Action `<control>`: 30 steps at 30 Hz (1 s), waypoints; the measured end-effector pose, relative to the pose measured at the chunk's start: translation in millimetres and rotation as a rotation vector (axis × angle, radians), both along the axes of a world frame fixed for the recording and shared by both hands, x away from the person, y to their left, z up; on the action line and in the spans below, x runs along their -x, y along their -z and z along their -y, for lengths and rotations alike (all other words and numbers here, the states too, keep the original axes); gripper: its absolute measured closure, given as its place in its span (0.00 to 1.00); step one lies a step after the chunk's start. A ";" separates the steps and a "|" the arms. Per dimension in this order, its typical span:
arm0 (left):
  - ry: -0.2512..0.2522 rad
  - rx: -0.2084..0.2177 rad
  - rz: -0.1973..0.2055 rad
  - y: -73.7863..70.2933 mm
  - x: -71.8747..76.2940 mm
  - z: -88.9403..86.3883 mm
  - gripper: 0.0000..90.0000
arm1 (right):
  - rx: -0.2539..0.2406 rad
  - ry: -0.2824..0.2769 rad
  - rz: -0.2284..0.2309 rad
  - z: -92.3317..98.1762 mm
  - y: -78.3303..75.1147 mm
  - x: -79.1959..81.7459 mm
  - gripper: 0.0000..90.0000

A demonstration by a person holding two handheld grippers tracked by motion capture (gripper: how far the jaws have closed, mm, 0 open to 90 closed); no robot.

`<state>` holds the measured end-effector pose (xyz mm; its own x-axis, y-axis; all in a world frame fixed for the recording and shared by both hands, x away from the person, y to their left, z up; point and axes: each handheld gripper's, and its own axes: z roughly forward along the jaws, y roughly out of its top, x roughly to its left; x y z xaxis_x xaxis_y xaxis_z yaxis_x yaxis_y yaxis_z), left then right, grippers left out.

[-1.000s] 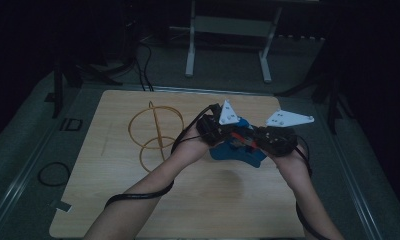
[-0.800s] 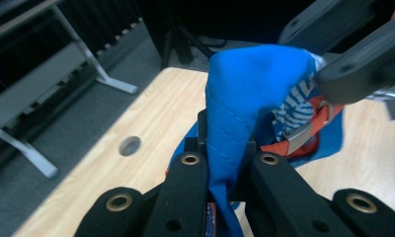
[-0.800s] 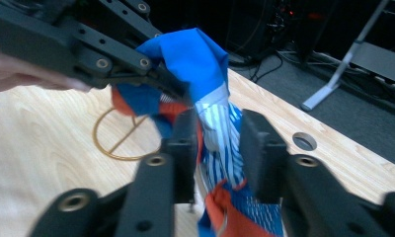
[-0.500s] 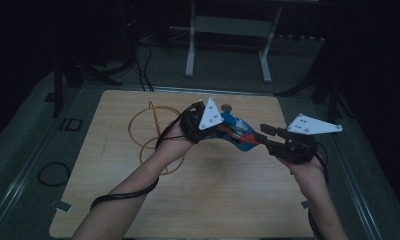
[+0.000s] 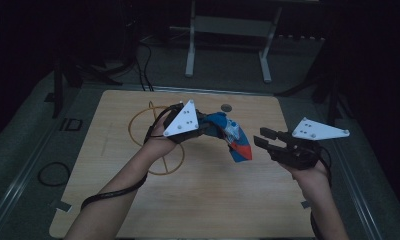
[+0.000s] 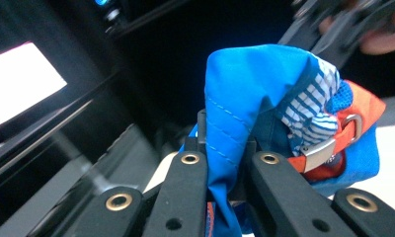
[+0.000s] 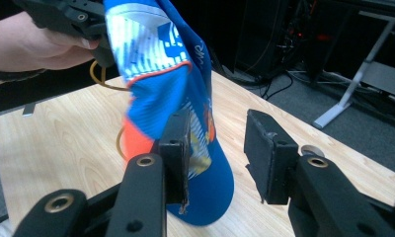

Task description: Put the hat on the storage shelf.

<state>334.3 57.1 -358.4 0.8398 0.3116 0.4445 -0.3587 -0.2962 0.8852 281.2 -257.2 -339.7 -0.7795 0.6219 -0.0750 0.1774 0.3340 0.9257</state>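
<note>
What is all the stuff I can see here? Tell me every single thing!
cap: one, blue with orange and white parts, hanging above the table from the left tool
cap strap buckle: one, silver metal, on the orange strap
wire hoops: one tangle, yellowish, on the table's left part behind the left hand
table: one, light wood
ring: one, black, on the grey floor left of the table
metal stand: one, pale grey, on the floor beyond the table
left tool: one, black, shut on the cap
right tool: one, black, open, beside the cap
hands: two, one on each tool
</note>
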 end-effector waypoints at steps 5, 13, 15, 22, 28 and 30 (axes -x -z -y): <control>0.158 0.045 -0.007 5.4 -1.7 -7.2 0.99 | -0.021 -0.036 -0.006 -2.4 -1.0 6.1 0.72; 0.400 0.169 -0.089 12.6 -4.2 -15.7 0.99 | -0.029 -0.148 -0.024 -13.5 7.4 22.4 0.73; 0.430 0.172 -0.086 12.7 -3.8 -15.5 0.99 | -0.022 -0.179 -0.027 -19.8 10.1 28.1 0.73; 0.459 0.172 -0.073 14.4 -2.0 -9.4 0.99 | -0.018 -0.232 -0.021 -36.5 11.1 32.9 0.64; 0.498 0.168 -0.074 12.8 1.0 -2.5 0.99 | -0.030 -0.259 -0.019 -44.9 9.0 23.0 0.60; 0.512 0.170 -0.078 12.8 1.0 -0.4 0.99 | -0.044 -0.266 -0.032 -45.4 8.9 17.9 0.61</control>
<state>333.3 57.5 -371.3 0.9315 -0.0837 0.3538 -0.3509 0.0482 0.9352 263.3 -211.8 -348.6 -0.9174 0.3973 -0.0247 0.1187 0.3323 0.9357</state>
